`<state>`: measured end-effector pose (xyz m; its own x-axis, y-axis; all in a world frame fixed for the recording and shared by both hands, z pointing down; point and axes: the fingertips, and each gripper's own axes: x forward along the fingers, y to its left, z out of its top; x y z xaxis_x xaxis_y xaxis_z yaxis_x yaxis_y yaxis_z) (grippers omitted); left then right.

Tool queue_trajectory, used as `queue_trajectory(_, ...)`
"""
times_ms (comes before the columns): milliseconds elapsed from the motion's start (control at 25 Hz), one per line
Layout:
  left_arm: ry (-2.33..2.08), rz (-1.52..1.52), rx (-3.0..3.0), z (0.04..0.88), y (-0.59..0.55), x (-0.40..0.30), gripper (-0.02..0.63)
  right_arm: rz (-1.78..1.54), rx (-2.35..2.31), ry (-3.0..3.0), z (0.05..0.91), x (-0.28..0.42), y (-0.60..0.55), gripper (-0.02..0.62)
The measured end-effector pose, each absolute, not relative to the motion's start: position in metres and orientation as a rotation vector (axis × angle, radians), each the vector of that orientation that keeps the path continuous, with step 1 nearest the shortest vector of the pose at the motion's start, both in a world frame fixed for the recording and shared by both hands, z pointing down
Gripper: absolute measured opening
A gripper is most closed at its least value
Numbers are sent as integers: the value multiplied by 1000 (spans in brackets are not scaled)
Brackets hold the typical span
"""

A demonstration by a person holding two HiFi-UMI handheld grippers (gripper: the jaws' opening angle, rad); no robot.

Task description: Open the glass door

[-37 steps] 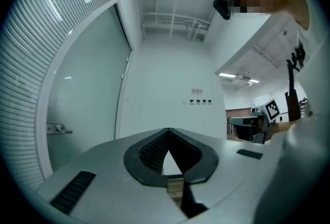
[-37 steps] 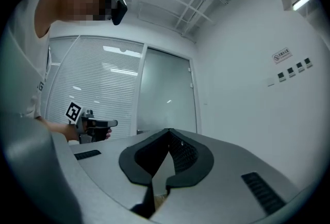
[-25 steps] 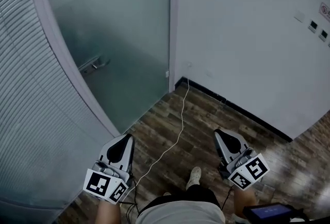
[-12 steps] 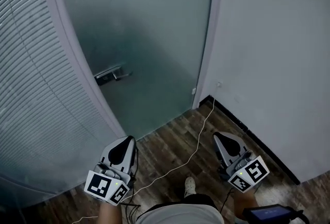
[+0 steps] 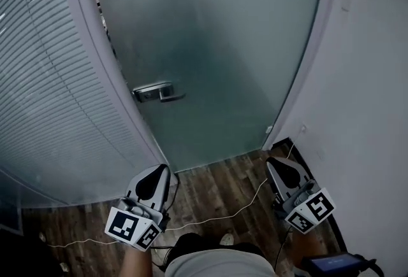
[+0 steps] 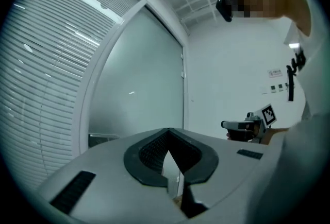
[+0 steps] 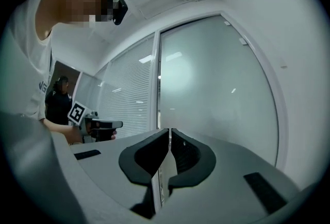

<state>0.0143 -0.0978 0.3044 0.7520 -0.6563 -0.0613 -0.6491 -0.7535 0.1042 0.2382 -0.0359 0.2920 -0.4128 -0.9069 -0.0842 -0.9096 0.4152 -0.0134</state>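
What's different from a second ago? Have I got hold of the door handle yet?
Not yet. The head view has swung toward the glass door, which now fills the middle of the picture. Its handle has shifted from the left toward the centre, and the white wall has slid off to the right. Nothing was taken hold of. The left gripper and right gripper stay low, shut and empty, short of the handle.

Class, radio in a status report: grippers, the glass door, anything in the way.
Left gripper and right gripper shut, empty, held low. Glass door ahead, handle untouched. White cable across the floor underfoot.
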Motion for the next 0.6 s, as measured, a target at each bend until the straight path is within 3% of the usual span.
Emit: queue_trajectory(600,-1298,-114,2765,341,-171,-5,0,6,-1358,2770,334,202,-157,2)
